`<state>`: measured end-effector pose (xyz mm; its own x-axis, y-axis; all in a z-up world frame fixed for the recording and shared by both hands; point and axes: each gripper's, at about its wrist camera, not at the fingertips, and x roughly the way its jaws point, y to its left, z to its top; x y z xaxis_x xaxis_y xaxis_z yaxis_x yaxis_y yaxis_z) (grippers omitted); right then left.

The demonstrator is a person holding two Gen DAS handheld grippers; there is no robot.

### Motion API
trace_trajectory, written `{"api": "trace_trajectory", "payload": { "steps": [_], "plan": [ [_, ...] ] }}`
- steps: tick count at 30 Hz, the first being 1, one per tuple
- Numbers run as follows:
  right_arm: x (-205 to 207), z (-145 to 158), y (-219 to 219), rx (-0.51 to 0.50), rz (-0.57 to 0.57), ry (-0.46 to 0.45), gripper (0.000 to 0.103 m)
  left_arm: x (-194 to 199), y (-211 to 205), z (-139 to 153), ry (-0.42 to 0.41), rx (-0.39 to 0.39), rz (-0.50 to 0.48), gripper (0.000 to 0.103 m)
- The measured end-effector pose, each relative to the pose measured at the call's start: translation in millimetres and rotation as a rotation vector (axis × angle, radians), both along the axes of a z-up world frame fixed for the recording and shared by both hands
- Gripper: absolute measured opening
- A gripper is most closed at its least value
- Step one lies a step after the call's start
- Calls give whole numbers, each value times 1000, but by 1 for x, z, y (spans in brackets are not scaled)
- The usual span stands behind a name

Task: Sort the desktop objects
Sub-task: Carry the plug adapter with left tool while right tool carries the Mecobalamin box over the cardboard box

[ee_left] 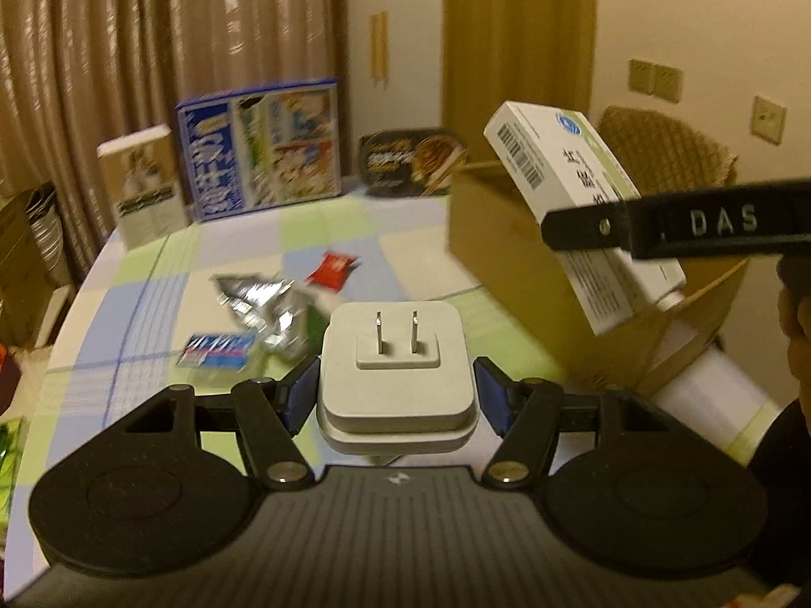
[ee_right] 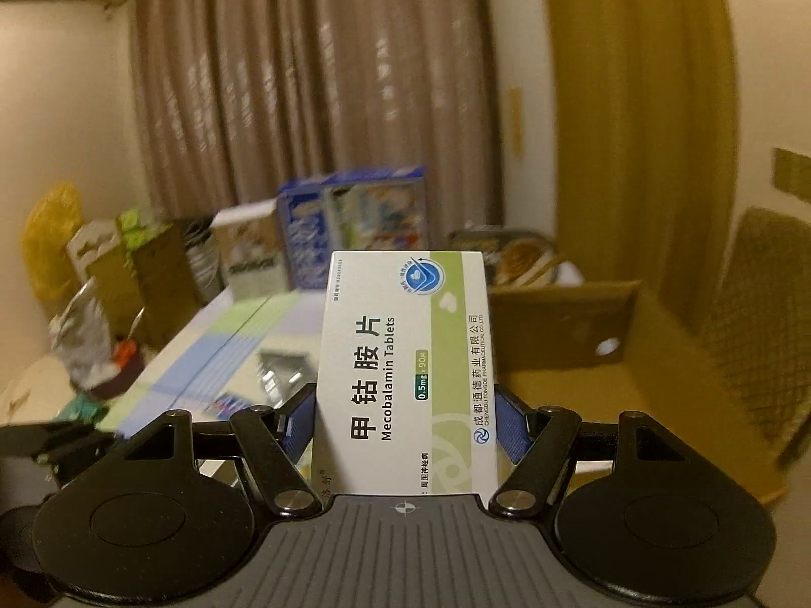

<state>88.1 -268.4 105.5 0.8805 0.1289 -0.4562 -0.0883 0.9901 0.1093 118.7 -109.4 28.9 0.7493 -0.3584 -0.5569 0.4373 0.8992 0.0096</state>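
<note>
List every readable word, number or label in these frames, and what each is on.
"甲钴胺片", "Mecobalamin Tablets", "0.5mg x 90片": medicine box held in the right tongs.
"DAS": right tongs' finger.
Barcode digits, blue carton, food tray, wrappers: too blurred.
Charger in the left tongs: no text.

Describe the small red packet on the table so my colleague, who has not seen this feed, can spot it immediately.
Start from the open cardboard box on the checked tablecloth. To its left, ahead of the white plug adapter in the left gripper, lies loose litter. The red packet is the farthest piece, beyond the crumpled silver foil wrapper and the blue packet, and the only red one.
</note>
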Motion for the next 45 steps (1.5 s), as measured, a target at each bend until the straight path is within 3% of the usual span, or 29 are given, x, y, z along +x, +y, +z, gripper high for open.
{"api": "trace_trajectory", "payload": {
  "steps": [7, 19, 30, 34, 45],
  "plan": [
    [0, 21, -81, -25, -132, 6, 68, 3, -61, 37, -34, -40, -105, 61],
    [1, -16, -159, 0, -213, 95, 68, 32, -161, 43, 12, -86, -235, 60],
    [23, -38, -178, 5, -224, 137, 68, 59, -206, 16, 61, -70, -279, 61],
    [30, -45, -179, 6, -218, 150, 68, 67, -217, 4, 93, -20, -287, 63],
    [34, -55, -173, 6, -200, 175, 68, 77, -199, 5, 76, -38, -256, 64]
  ]
}}
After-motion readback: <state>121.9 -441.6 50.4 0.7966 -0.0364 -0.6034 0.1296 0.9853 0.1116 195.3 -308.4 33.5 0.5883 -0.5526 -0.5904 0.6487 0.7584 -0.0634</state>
